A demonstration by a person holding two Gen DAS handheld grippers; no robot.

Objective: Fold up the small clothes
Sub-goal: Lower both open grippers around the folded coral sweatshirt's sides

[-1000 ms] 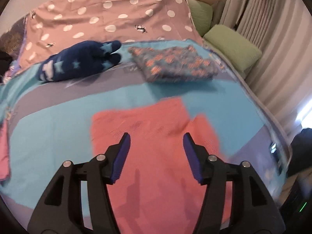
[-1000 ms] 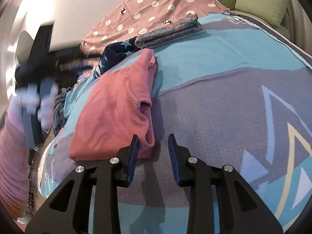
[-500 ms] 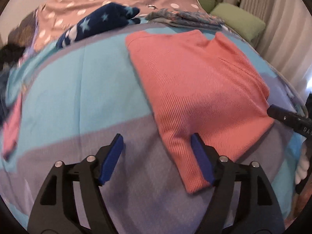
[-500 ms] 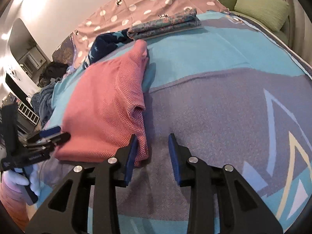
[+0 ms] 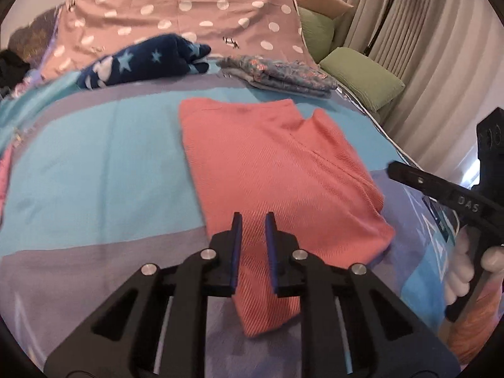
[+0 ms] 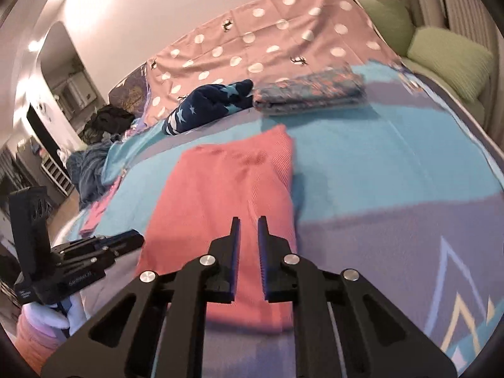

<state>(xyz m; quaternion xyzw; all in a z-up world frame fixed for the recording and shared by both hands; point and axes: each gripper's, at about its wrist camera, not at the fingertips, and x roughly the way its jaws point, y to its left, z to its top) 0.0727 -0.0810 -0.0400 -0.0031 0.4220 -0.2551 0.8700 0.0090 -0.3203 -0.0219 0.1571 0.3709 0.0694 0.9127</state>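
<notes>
A coral pink garment (image 5: pixel 277 163) (image 6: pixel 226 189) lies folded and flat on the blue and purple bedsheet (image 5: pixel 94 163). My left gripper (image 5: pixel 253 220) is at its near left corner. Its jaws are closing to a narrow gap with the cloth's edge between the pads. From the right wrist view the left gripper (image 6: pixel 138 237) touches the garment's left edge. My right gripper (image 6: pixel 249 223) hovers above the garment's near right part with its jaws closing and almost together, and nothing is gripped. In the left wrist view the right gripper (image 5: pixel 392 168) hangs just off the garment's right edge.
A navy star-print garment (image 5: pixel 141 63) and a folded floral piece (image 5: pixel 283 75) lie further back, before a pink polka-dot cover (image 5: pixel 189 9). Green pillows (image 5: pixel 362 75) and curtains line the right side. Another pink item (image 6: pixel 97 211) sits at the bed's left edge.
The left gripper swept to the garment's near left corner and its wide jaws narrowed around the edge. The right gripper rose, shifted left over the cloth, and its jaws drew almost together.
</notes>
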